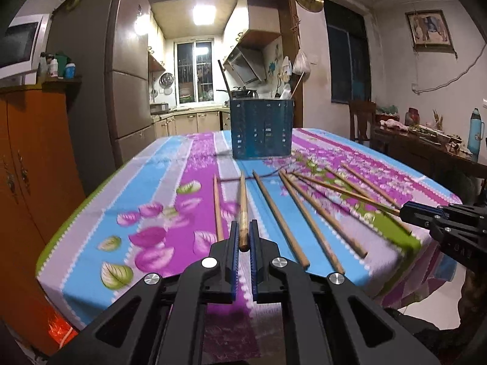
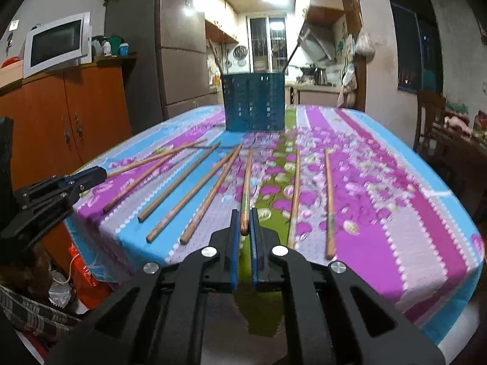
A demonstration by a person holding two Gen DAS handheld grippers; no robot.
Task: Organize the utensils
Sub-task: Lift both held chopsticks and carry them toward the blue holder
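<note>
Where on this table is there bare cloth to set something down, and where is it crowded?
Bare cloth lies left of the leftmost chopstick out to the table's left edge, and on either side of the blue utensil holder. The near middle is crowded: loose chopsticks fan across it, and the left gripper and right gripper each grip one.

No readable text, labels, brands, numbers or signs in either view. The framed picture (image 1: 429, 29) on the wall, up and right of the blue utensil holder (image 1: 261, 127), shows a drawing only, no lettering legible. The bottles (image 2: 113, 45) on the cabinet left of the holder are too small and blurred to read. The microwave (image 2: 57, 44), further left of the holder, shows no legible brand mark.
</note>
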